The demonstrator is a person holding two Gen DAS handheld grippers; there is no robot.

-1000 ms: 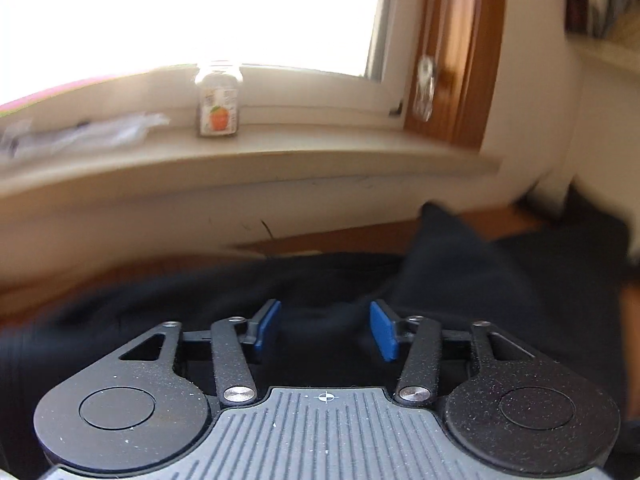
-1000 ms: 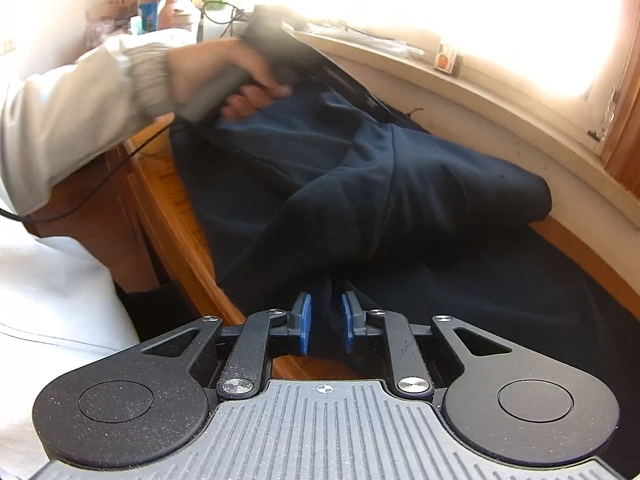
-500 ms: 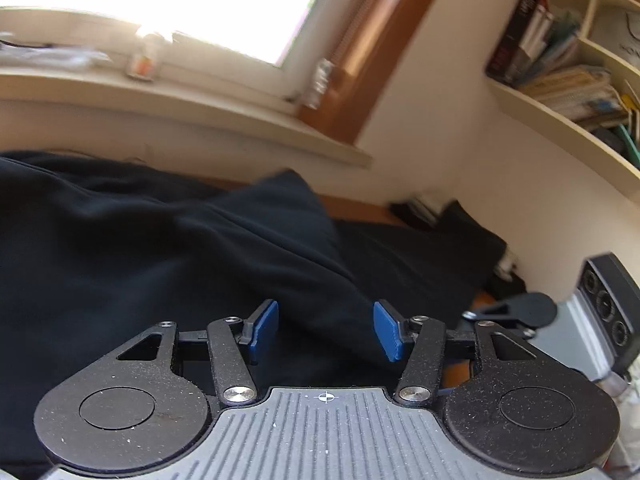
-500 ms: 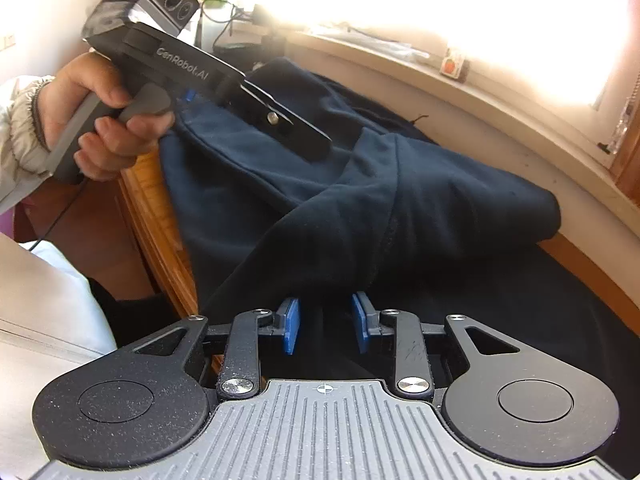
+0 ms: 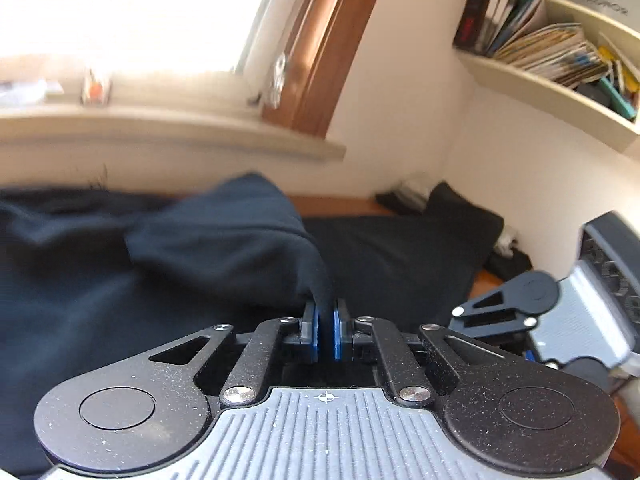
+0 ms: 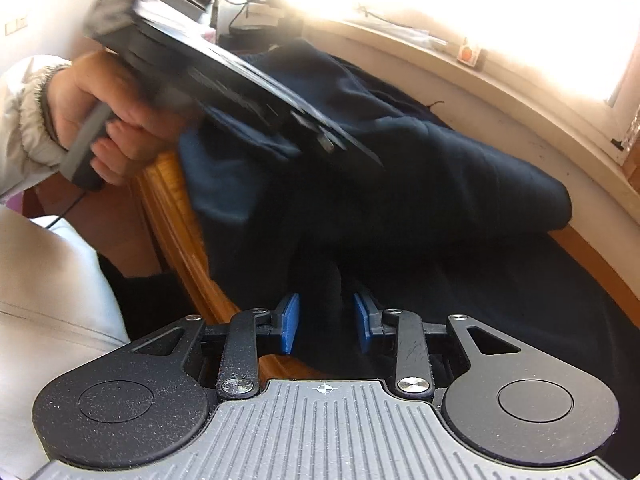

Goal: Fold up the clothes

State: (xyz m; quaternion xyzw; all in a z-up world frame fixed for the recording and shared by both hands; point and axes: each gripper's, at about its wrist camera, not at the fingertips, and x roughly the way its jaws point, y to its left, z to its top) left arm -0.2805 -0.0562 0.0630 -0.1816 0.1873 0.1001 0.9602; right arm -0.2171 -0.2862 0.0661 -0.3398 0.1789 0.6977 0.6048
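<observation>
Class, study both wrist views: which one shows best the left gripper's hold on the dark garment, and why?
The left wrist view. There the left gripper has its blue pads closed on a fold of the dark garment, seen sharp and close. The right wrist view shows that gripper only as a blurred shape above the garment, its fingertips indistinct.

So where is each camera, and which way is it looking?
Left wrist: sits on the left hand-held gripper, looking across the dark garment toward the window sill and bookshelf; the right hand-held gripper shows at its right.
Right wrist: sits on the right hand-held gripper, looking over the garment toward the window; a hand and sleeve show.
Both share the garment and sill.
</observation>
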